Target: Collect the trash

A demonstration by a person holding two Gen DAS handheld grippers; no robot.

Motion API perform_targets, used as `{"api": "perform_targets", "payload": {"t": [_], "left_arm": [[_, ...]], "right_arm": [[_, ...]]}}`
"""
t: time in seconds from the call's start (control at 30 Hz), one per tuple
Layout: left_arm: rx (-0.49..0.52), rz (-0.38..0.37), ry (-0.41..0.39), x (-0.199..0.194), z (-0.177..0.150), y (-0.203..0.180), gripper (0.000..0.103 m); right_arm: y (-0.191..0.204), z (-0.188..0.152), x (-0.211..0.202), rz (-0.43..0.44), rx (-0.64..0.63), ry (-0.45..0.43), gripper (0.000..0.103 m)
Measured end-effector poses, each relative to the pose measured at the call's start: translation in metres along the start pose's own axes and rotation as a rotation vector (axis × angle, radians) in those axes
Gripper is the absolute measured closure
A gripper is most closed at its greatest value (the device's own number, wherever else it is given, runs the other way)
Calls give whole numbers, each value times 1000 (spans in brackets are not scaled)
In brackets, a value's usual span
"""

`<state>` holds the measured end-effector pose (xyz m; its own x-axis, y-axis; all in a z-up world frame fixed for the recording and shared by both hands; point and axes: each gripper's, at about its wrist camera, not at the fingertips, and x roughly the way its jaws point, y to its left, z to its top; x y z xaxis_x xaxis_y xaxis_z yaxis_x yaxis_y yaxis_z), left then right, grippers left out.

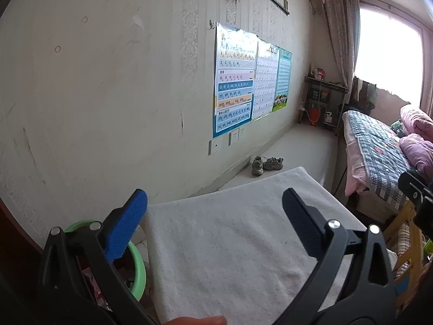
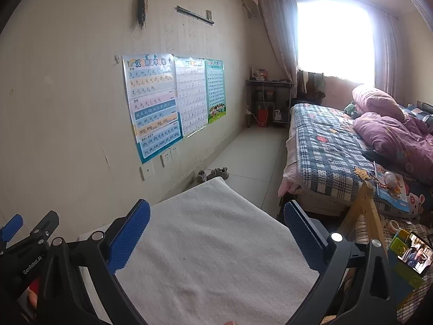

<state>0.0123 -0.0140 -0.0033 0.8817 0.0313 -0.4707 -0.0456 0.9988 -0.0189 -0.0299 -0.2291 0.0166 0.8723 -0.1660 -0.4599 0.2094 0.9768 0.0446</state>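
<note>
Both grippers, left gripper (image 1: pixel 215 208) and right gripper (image 2: pixel 216 215), hang released and empty over the white towel-covered table (image 1: pixel 230 243). Trash, seemingly light crinkly wrappers, sits in the green bin (image 1: pixel 139 268) near-left; pinch loose edges.

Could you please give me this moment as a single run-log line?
left gripper: open, empty | right gripper: open, empty | both over white towel | green bin: left, holds trash

- White towel-covered tabletop (image 1: pixel 230 243) bare; open passage across it.
- Green plastic bin (image 1: pixel 138 265) stands beside its left edge, against cream wall (image 1: pixel 108 94).
- Yellow wooden chair frame (image 2: pixel 368 208) and plaid-quilted bed (image 2: pixel 330 151) block right side.
</note>
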Motion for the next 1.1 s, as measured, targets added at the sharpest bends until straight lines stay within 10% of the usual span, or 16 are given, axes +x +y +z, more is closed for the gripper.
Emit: {"api": "perform_targets", "payload": {"t": [1.1], "left_arm": [[11,-10,61,15,-6,-5,5]], "right_arm": [[-9,-11,16,-6,14,50,7]]}}
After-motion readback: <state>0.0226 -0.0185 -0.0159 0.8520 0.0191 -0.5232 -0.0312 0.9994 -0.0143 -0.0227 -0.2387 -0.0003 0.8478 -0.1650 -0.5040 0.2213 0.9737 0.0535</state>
